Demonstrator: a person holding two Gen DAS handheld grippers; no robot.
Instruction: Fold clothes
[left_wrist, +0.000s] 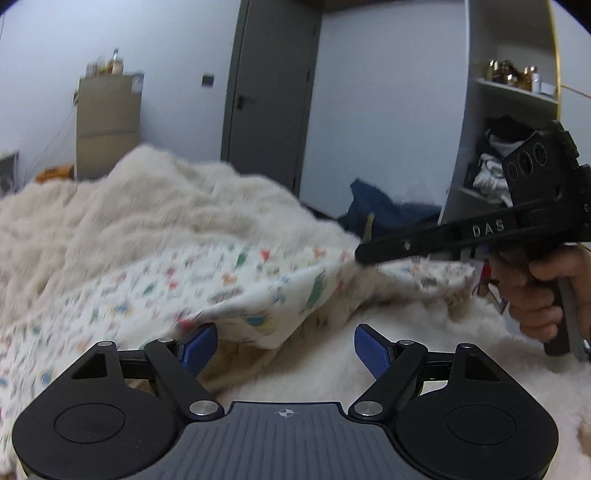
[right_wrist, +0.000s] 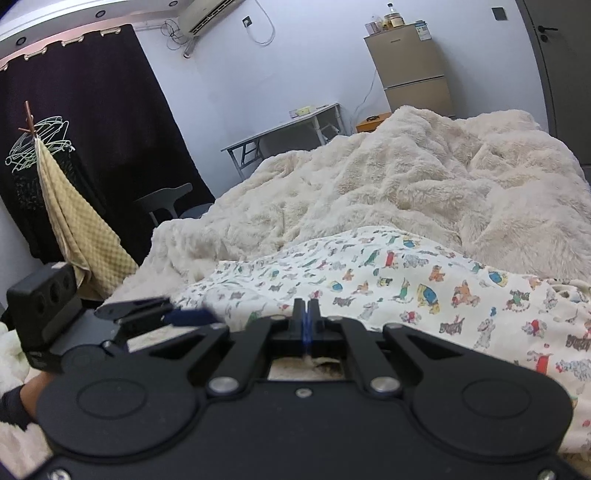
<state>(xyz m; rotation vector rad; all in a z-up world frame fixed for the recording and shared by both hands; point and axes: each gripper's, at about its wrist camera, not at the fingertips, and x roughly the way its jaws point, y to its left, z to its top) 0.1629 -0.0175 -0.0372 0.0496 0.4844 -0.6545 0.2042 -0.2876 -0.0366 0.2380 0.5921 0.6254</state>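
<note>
Right gripper (right_wrist: 306, 314) pinches the shirt (right_wrist: 406, 280) edge to lift it off the blanket (right_wrist: 406, 177), left gripper (left_wrist: 284, 345) gaping wide, ready to grab.

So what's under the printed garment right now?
The printed garment lies on the fluffy cream blanket, which shows around its far and side edges. In the left wrist view its lifted corner reveals more blanket below. Whatever sits beneath the garment's flat middle is covered.
</note>
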